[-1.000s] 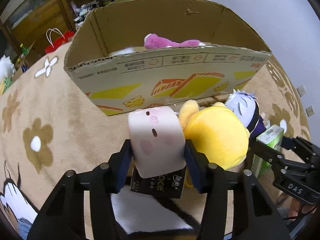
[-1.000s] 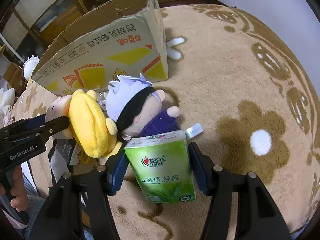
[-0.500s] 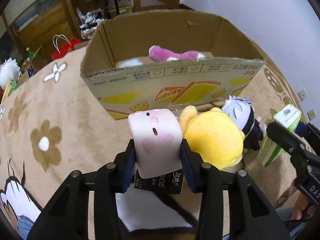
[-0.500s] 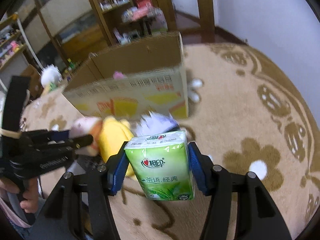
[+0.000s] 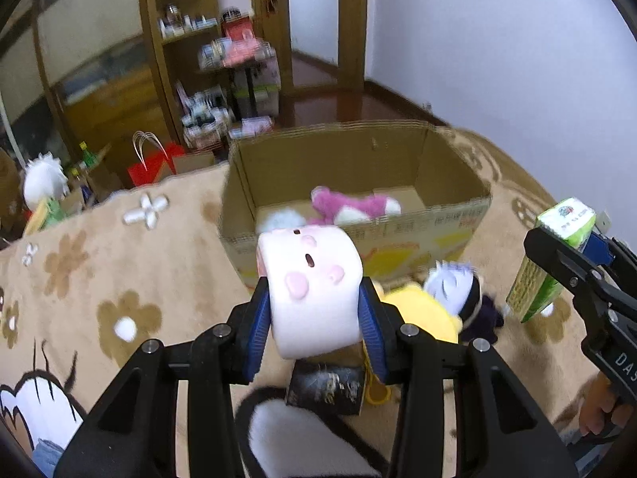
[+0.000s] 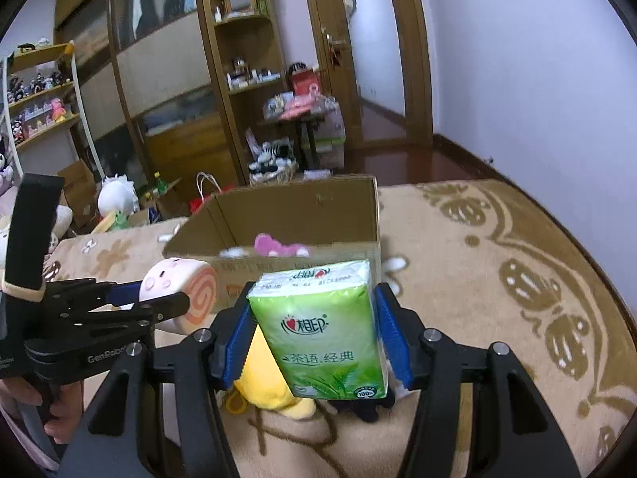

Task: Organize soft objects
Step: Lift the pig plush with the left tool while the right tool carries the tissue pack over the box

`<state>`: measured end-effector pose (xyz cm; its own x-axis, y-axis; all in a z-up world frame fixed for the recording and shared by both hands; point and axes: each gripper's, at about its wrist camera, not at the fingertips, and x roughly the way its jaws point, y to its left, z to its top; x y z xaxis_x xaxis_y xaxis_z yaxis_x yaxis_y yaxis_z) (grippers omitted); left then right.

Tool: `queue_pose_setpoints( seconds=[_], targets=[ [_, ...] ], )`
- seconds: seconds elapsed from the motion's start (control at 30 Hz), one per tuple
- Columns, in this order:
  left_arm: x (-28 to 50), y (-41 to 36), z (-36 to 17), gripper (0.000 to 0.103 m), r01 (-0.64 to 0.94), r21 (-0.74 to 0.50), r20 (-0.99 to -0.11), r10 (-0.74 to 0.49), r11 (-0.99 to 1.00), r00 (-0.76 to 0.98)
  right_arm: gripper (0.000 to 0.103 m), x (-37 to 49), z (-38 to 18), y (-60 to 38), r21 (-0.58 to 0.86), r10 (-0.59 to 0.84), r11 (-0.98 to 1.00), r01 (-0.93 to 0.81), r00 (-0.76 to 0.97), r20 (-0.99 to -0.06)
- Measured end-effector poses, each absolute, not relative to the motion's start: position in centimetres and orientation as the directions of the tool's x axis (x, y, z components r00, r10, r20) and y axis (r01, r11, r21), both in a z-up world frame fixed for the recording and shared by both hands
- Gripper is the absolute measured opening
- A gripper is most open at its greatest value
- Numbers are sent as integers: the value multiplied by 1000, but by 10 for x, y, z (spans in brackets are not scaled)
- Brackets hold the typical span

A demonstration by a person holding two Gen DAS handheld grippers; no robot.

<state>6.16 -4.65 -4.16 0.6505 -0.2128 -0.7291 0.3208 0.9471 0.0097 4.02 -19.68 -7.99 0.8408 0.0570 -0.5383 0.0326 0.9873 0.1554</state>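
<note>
- Gripping a pink swiss-roll plush (image 5: pixel 314 290) between both blue pads, left claw (image 5: pixel 314 310) clenched on it, raised above the rug (image 5: pixel 79 279).
- Gripping a green tissue pack (image 6: pixel 324 326) upright, right claw (image 6: pixel 318 330) clamped on its sides, off the rug.
- Standing past both: open cardboard box (image 5: pixel 358 159) toward the rug's far edge, pink plush toy (image 5: pixel 350 205) inside.
- Lying beside the box's near wall: yellow plush (image 5: pixel 422 310) and white-haired doll (image 5: pixel 458 286), touching.
</note>
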Motion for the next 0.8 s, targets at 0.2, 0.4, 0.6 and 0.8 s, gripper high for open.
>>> queue_pose_setpoints(
  seconds=[0.2,0.4,0.6,0.8],
  targets=[
    [58,-42,-22,40,314,12,-655,-230,950,720,61,43,-66,-197,153,64,988,12,876,-478],
    [55,-44,-11,40,312,30,-612,-229,950,757,61,51,-57,-196,159,81,987,-12,899,-430],
    [57,-42,3,40,318,25,-576,-246,948,780,61,58,-56,-193,162,95,986,-28,904,-417],
    [72,-48,8,40,320,43,-552,-244,947,798,61,70,-53,-193,166,102,985,-36,909,-405]
  ],
)
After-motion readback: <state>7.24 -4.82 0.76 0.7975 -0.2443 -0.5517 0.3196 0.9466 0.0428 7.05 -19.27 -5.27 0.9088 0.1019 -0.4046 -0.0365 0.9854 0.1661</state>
